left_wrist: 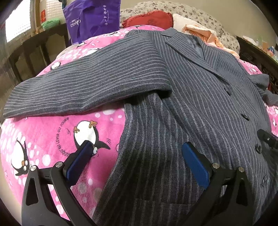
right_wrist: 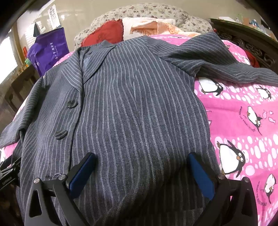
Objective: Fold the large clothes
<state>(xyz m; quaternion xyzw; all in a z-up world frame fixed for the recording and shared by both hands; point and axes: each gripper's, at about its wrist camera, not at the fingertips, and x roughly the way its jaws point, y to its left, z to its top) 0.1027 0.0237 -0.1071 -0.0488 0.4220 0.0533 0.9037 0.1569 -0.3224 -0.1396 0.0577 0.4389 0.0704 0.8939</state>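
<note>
A grey pinstriped jacket (left_wrist: 199, 97) lies face up on a pink penguin blanket (left_wrist: 43, 135), its collar toward the far pillows. One sleeve (left_wrist: 86, 83) stretches out flat to the left in the left wrist view; the other sleeve (right_wrist: 217, 57) lies spread to the right in the right wrist view. My left gripper (left_wrist: 137, 147) hovers open over the jacket's lower left side, one finger above the blanket, one above the cloth. My right gripper (right_wrist: 141, 160) hangs open above the jacket (right_wrist: 135, 104) body near its hem. Neither holds any cloth.
At the bed's head lie a red cushion (left_wrist: 149, 18), a peach cloth (right_wrist: 156, 27) and a floral quilt (right_wrist: 139, 12). A purple bag (left_wrist: 92, 19) stands at the far left by a dark wooden table (left_wrist: 34, 45). A carved dark headboard (right_wrist: 252, 47) runs along the right.
</note>
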